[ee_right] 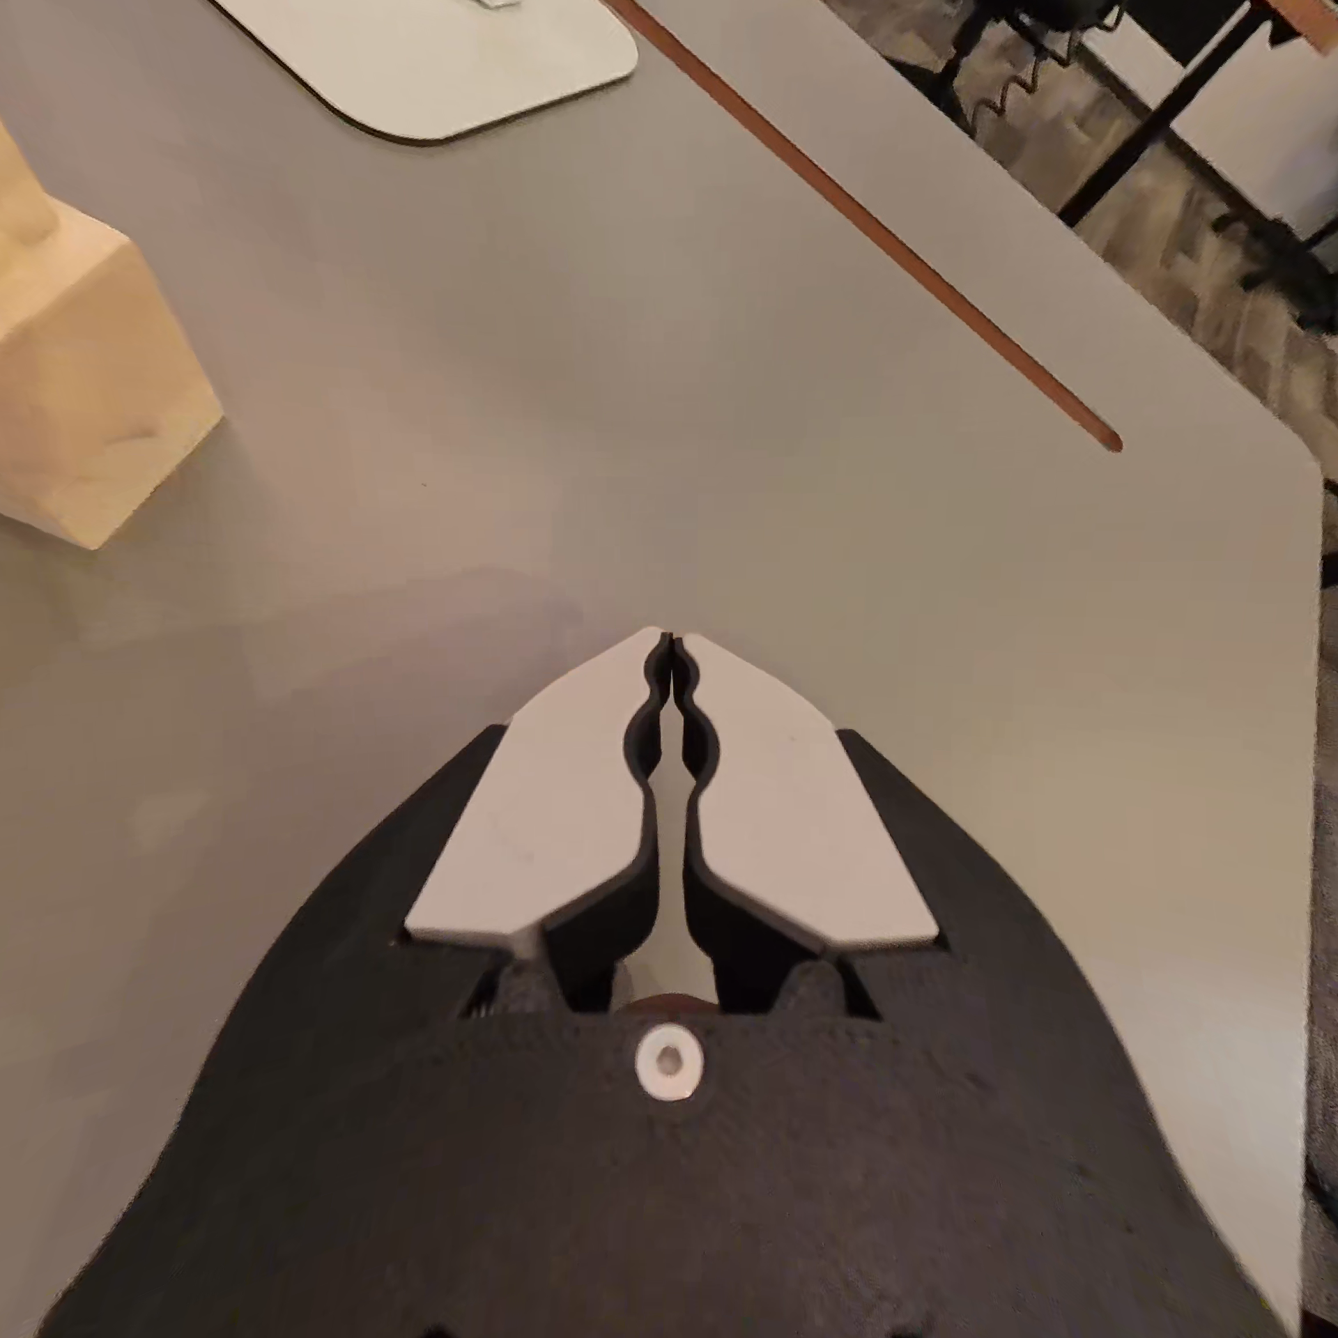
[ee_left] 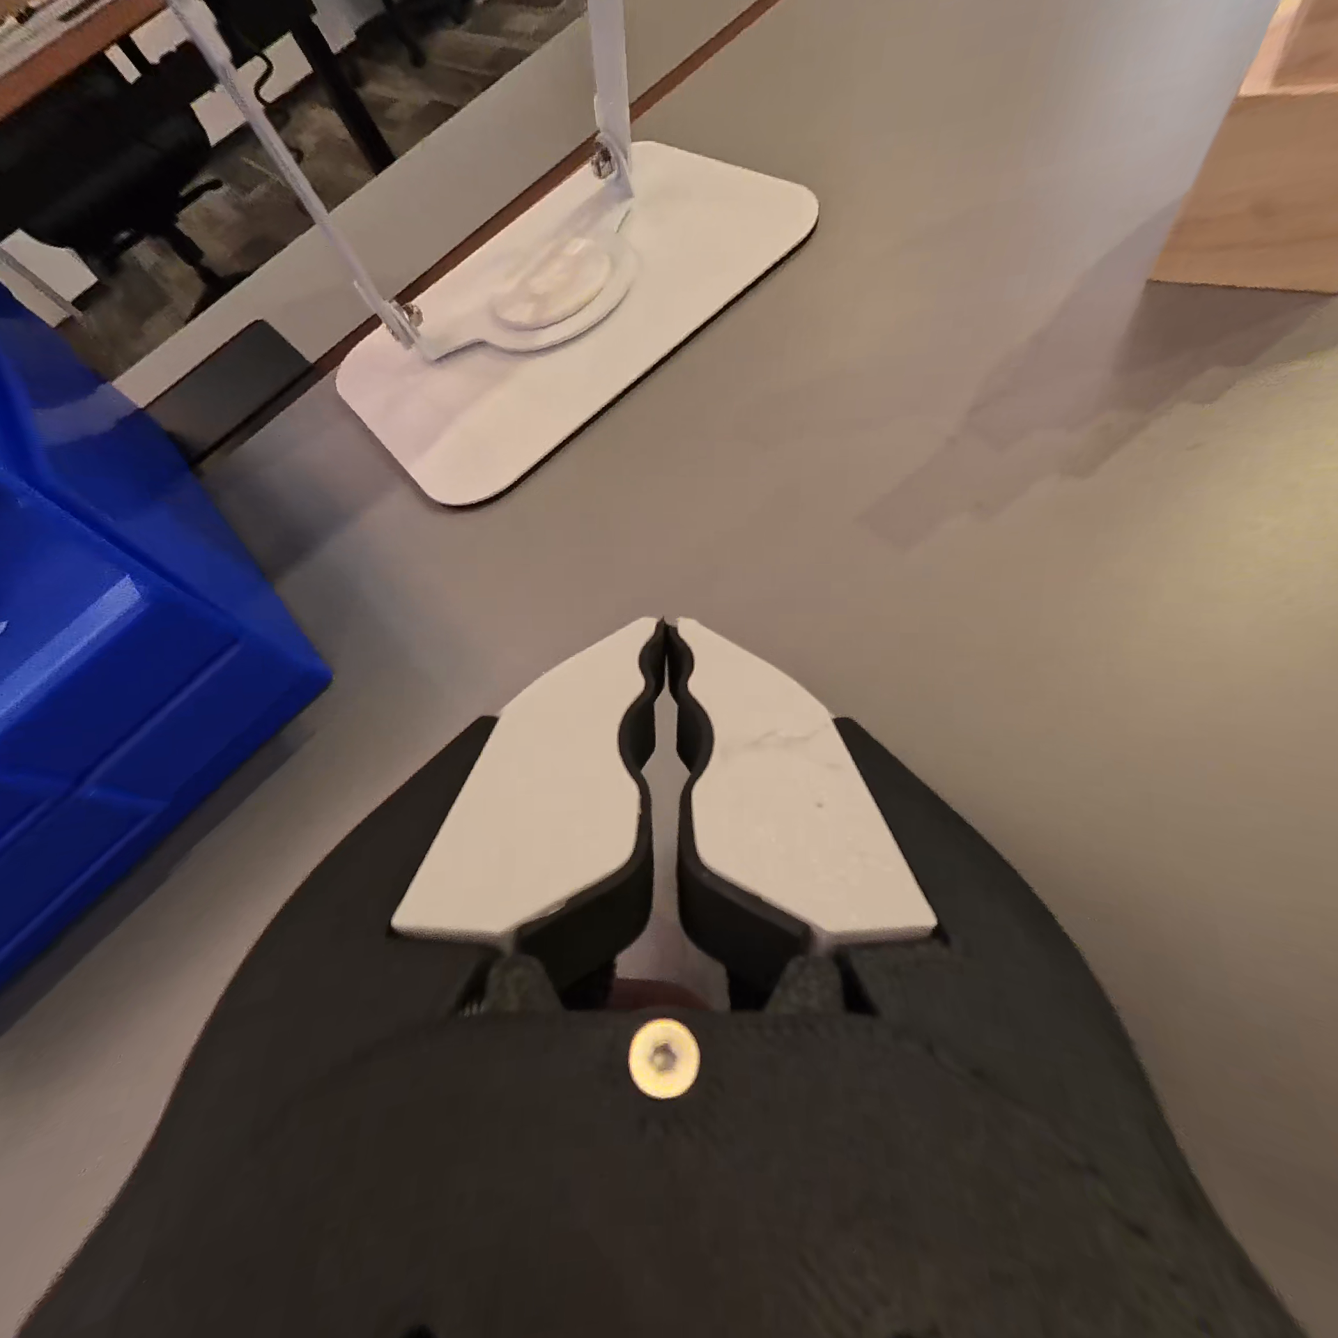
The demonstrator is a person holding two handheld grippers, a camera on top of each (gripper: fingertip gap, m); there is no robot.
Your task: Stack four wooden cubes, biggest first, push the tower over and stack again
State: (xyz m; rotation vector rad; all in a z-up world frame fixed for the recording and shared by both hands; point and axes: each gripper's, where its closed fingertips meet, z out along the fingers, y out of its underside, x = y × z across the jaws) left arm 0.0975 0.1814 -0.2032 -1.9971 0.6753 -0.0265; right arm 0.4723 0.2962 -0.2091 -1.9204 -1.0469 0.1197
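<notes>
Both claws have their white fingers pressed together at the tips, with nothing between them. The left claw [ee_left: 666, 621] hangs over bare grey table [ee_left: 869, 579], pointing toward 12 o'clock in its own view. At 9 o'clock from it sits a blue plastic bin [ee_left: 108, 651], its corner close to the fingers. Farther off, toward 11 o'clock, a white flat stand base [ee_left: 507, 405] lies on the table, with two thin white struts [ee_left: 304, 188] rising from a round hinge plate on it. At 2 o'clock, at the frame's upper right edge, a pale wooden cube [ee_left: 1260, 203] rests on the table, partly behind a hazy white blur; only part of it shows.

The right claw [ee_right: 672, 637] likewise hovers over the table [ee_right: 651, 362]. At 10 o'clock from it stands a wooden cube [ee_right: 94, 405], cut off by the left edge, with more pale wood above it; how many cubes there are cannot be told. Beyond, at 11 o'clock, the white base [ee_right: 449, 65] shows again, and a brown groove [ee_right: 869, 224] runs from 12 toward 2 o'clock. Past the table edge lie floor and dark furniture legs [ee_right: 1158, 145].
</notes>
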